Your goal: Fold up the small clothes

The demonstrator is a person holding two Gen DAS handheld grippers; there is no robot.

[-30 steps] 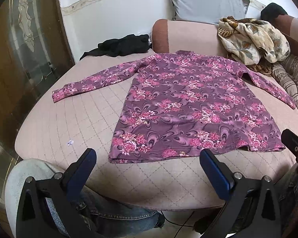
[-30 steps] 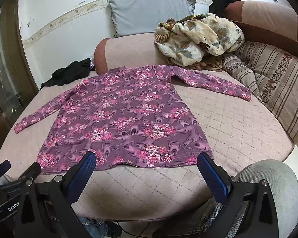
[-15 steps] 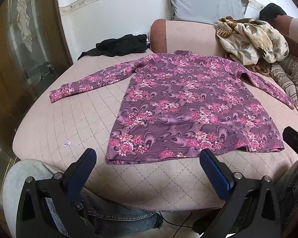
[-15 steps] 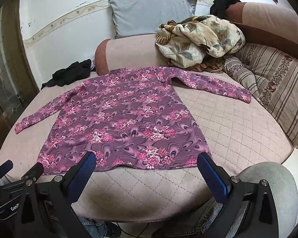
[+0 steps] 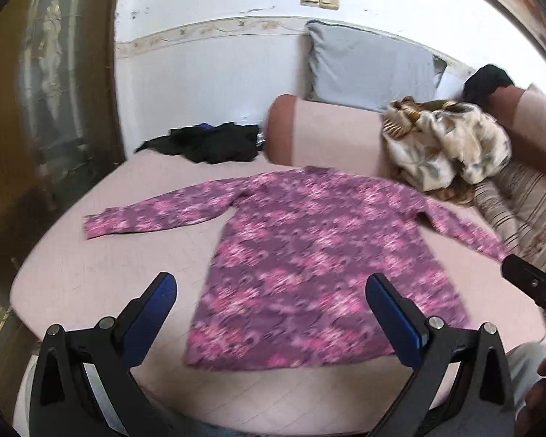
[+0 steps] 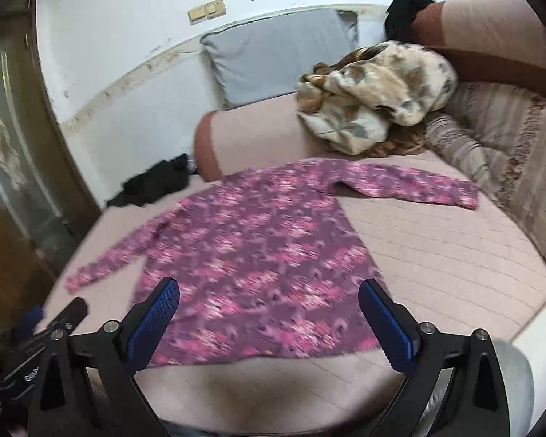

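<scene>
A purple long-sleeved top with pink flowers (image 5: 302, 255) lies spread flat on the pink quilted bed (image 5: 91, 266), both sleeves stretched out, hem toward me. It also shows in the right wrist view (image 6: 258, 255). My left gripper (image 5: 271, 313) is open and empty, raised above the hem's left half. My right gripper (image 6: 269, 313) is open and empty, raised above the hem. Both views are motion-blurred. The right gripper's tip shows at the right edge of the left wrist view (image 5: 527, 284).
A black garment (image 5: 211, 142) lies at the far left of the bed. A pink bolster (image 5: 324, 134), a grey pillow (image 5: 367, 69) and a crumpled floral blanket (image 5: 444, 145) sit at the back. A striped cushion (image 6: 509, 153) lines the right side. A wooden door (image 5: 36, 127) stands on the left.
Both grippers have lifted and tilted upward, so the top sits lower in the views and more wall shows. The top itself has not moved. Both grippers stay open.
</scene>
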